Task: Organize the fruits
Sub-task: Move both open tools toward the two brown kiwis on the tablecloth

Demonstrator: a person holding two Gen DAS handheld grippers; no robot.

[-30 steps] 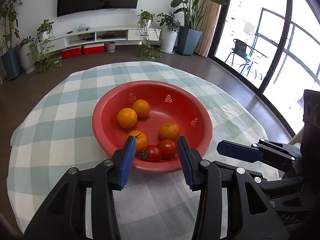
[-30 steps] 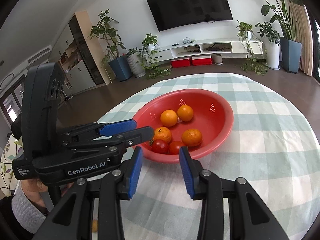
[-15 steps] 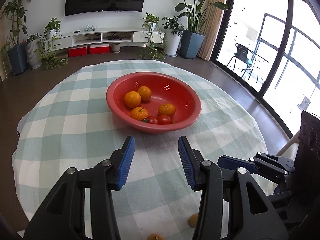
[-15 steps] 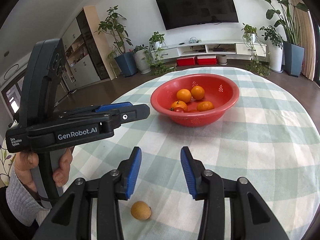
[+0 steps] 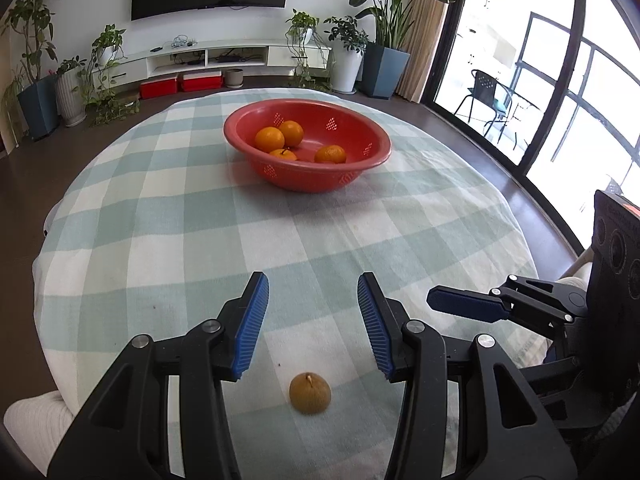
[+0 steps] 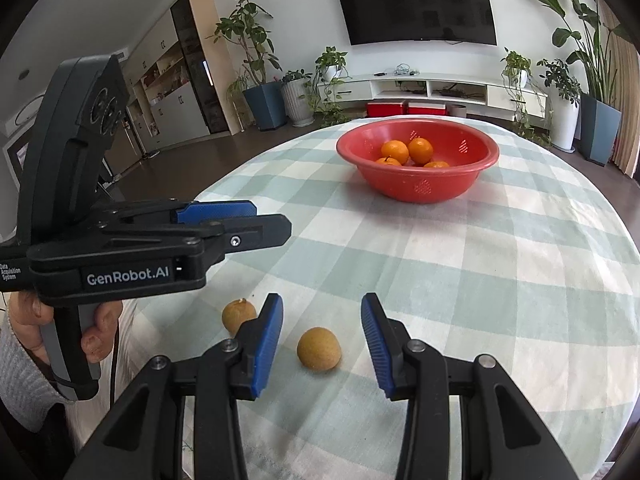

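Note:
A red perforated bowl (image 5: 308,176) (image 6: 416,188) with several oranges (image 5: 270,139) (image 6: 395,149) stands at the far side of the checked table. Two small brown round fruits lie on the cloth near me. One brown fruit (image 5: 310,393) lies under and between my left gripper's (image 5: 312,312) open jaws. In the right wrist view one brown fruit (image 6: 319,348) lies between my right gripper's (image 6: 322,320) open jaws, and the other (image 6: 239,315) lies to its left, partly behind the left finger (image 6: 268,336). Both grippers are empty and side by side.
The round table wears a green and white checked cloth (image 5: 160,216), and its near edge is close to me. The right gripper (image 5: 464,304) shows at the right of the left wrist view. The left gripper's body (image 6: 140,248) and the hand holding it fill the left of the right wrist view.
Both grippers have pulled back from the bowl toward the near edge of the table. The two brown fruits have come into view under the open jaws.

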